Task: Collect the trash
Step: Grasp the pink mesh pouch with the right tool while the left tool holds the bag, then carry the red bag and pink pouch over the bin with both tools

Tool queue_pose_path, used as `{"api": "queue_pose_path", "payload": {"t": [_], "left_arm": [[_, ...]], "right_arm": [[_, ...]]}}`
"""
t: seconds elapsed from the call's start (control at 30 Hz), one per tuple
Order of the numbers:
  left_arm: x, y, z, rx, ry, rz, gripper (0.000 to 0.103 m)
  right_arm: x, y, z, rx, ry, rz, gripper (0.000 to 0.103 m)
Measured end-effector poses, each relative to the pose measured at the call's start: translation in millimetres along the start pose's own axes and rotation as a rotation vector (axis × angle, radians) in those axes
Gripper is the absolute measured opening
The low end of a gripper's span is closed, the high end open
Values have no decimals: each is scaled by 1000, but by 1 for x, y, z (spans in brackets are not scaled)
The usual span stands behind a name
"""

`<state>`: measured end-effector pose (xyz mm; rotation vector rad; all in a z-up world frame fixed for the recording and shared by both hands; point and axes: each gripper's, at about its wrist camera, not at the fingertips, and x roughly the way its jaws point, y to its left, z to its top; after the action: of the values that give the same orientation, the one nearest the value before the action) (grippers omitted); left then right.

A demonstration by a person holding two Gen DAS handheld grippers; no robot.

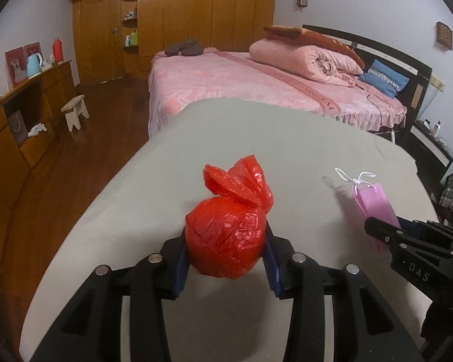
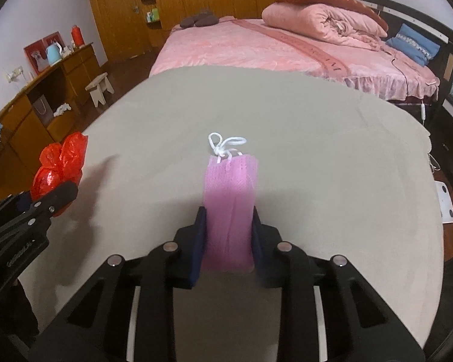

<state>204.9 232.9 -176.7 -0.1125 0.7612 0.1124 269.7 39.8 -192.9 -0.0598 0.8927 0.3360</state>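
Observation:
My left gripper [image 1: 226, 241] is shut on a knotted red plastic bag [image 1: 226, 235], held above the grey cloth-covered table [image 1: 166, 150]. The bag also shows in the right wrist view [image 2: 57, 169], with the left gripper [image 2: 60, 194] at the left edge. My right gripper [image 2: 228, 226] is shut on a folded pink face mask [image 2: 230, 205] with white ear loops [image 2: 225, 144], held above the same table [image 2: 317, 166]. In the left wrist view the mask [image 1: 374, 205] and the right gripper [image 1: 383, 232] are at the right.
A pink bed [image 1: 241, 81] with a rolled quilt stands beyond the table. Wooden cabinets [image 1: 30, 114] line the left wall, with a small stool [image 1: 75, 111] on the dark wood floor. A white scale [image 2: 445, 202] lies on the floor at the right.

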Motion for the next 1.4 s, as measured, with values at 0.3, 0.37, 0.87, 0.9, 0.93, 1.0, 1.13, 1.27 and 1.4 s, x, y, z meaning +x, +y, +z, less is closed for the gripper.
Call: {"api": "queue_pose_path", "payload": {"t": [0.3, 0.37, 0.87, 0.9, 0.93, 1.0, 1.13, 1.27, 1.4], "left_arm": [[-37, -25, 6, 34, -29, -1, 42], [-46, -33, 8, 39, -31, -2, 42], [-122, -111, 16, 99, -85, -93, 42], [-128, -119, 16, 107, -90, -105, 42], [-131, -124, 16, 111, -92, -114, 42], [-142, -138, 15, 128, -101, -135, 42], [-160, -164, 11, 159, -117, -178, 42], [-173, -190, 6, 193, -125, -223, 42], [-184, -220, 3, 230, -136, -267, 42]], "right_arm": [[-47, -23, 0, 33, -55, 17, 27], [-57, -27, -3, 36, -65, 19, 27], [-157, -78, -35, 85, -149, 8, 27], [-162, -81, -37, 89, -155, 6, 27], [-168, -85, -39, 93, -162, 3, 27], [-182, -95, -44, 101, -177, -8, 27], [-208, -115, -54, 120, -206, -41, 27], [-236, -136, -68, 141, -240, -85, 27], [-255, -154, -83, 156, -257, -124, 27]]}}
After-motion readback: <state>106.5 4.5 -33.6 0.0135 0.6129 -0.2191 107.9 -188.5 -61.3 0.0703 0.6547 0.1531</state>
